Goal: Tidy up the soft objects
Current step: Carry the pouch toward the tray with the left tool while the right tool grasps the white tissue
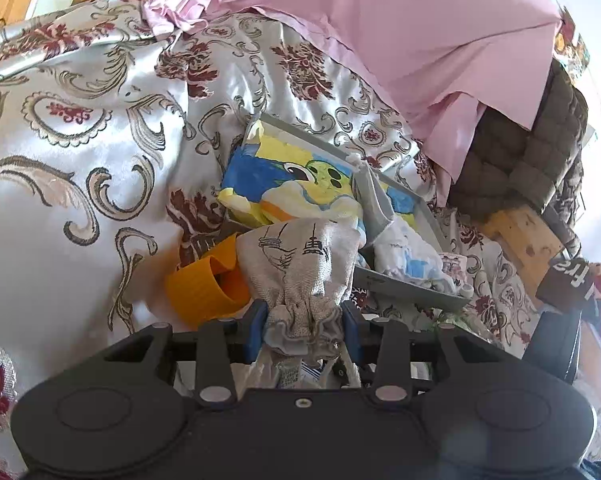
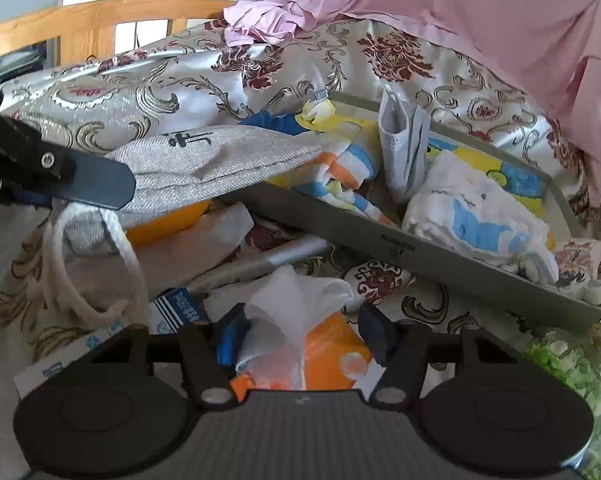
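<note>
My left gripper (image 1: 305,330) is shut on the gathered neck of a grey drawstring pouch (image 1: 300,264) printed with ships, held just in front of a grey tray (image 1: 412,286). The pouch (image 2: 204,160) and the left gripper's finger (image 2: 96,184) also show at the left of the right wrist view. The tray (image 2: 380,236) holds a yellow-blue cartoon cloth (image 1: 288,176), a grey face mask (image 2: 404,148) and a white-blue cloth (image 2: 476,220). My right gripper (image 2: 300,336) is open around a white tissue (image 2: 296,300) that sticks out of an orange tissue pack (image 2: 332,356).
Everything lies on a floral satin bedspread (image 1: 80,140). Pink fabric (image 1: 420,32) is draped at the back. An orange plastic cup (image 1: 204,284) lies left of the pouch. A white rope handle (image 2: 128,256), small packets and a green patterned item (image 2: 568,364) lie near the right gripper.
</note>
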